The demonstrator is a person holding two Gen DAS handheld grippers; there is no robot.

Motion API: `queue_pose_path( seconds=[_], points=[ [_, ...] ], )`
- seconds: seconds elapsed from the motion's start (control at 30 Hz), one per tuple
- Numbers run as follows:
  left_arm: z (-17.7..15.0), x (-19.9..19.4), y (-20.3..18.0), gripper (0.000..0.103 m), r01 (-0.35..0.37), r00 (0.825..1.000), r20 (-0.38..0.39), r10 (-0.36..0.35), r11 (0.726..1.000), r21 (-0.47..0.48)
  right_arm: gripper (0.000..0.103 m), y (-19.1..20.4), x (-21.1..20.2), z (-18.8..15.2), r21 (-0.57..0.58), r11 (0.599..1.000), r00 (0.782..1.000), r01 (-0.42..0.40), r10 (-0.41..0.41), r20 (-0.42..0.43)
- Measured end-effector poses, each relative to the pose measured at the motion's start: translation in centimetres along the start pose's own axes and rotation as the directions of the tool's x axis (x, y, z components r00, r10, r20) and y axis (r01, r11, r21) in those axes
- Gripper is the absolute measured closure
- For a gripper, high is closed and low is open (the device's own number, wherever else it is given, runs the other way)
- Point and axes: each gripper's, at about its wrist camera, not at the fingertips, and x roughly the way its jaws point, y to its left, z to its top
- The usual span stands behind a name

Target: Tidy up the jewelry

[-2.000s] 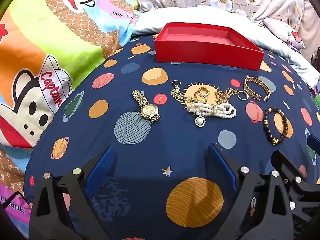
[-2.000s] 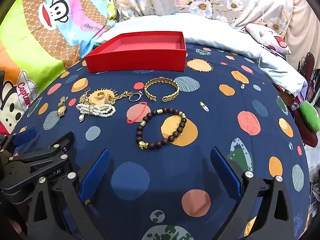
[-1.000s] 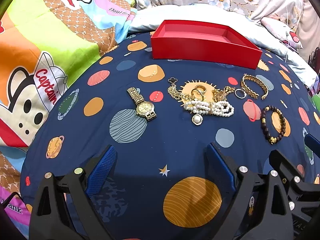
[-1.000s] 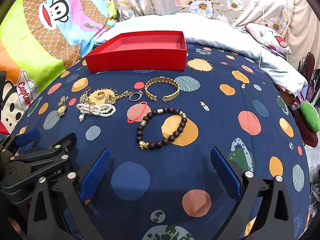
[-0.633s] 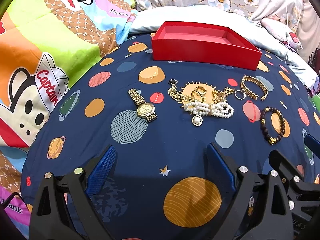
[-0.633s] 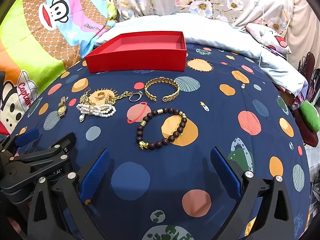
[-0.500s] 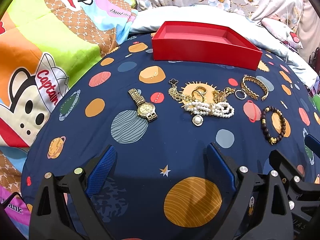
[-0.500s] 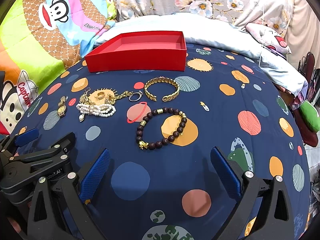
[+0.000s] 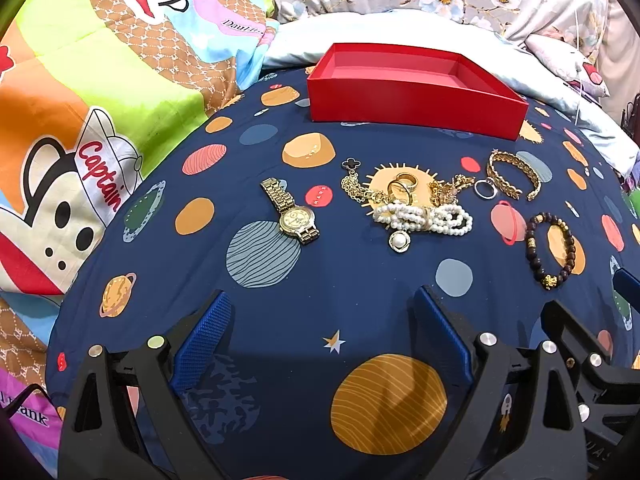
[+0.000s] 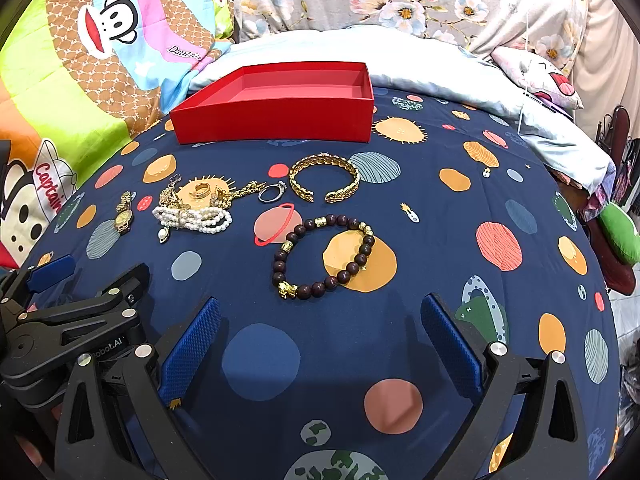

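Jewelry untouched: gold watch (image 9: 295, 216) far left, pearl strand (image 9: 422, 218) tangled with chains, probably; bead bracelet (image 10: 325, 256) nearest right gripper (image 10: 320, 344). Red box (image 10: 276, 120) beyond, empty. Left gripper (image 9: 320, 340) likewise spread, empty. Pinch one bead side, lift clear.

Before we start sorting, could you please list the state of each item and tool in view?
Red cardboard box: open, empty.
Gold metal watch: flat on the sheet.
White pearl strand: bunched against gold chains.
Gold open cuff bracelet: lying flat.
Dark wooden bead bracelet: lying flat.
Left tool: open, empty.
Right tool: open, empty.
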Motion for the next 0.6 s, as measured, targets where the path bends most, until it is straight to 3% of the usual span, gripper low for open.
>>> queue_pose_path(
  seconds=[0.6],
  points=[
    [-0.02,0.38,0.06,0.013,-0.001,1.0,-0.009,0.001,1.0,0.001,0.005,0.04,0.1,-0.05,0.0,1.0,1.0,0.0,0.0,-0.004]
  ],
)
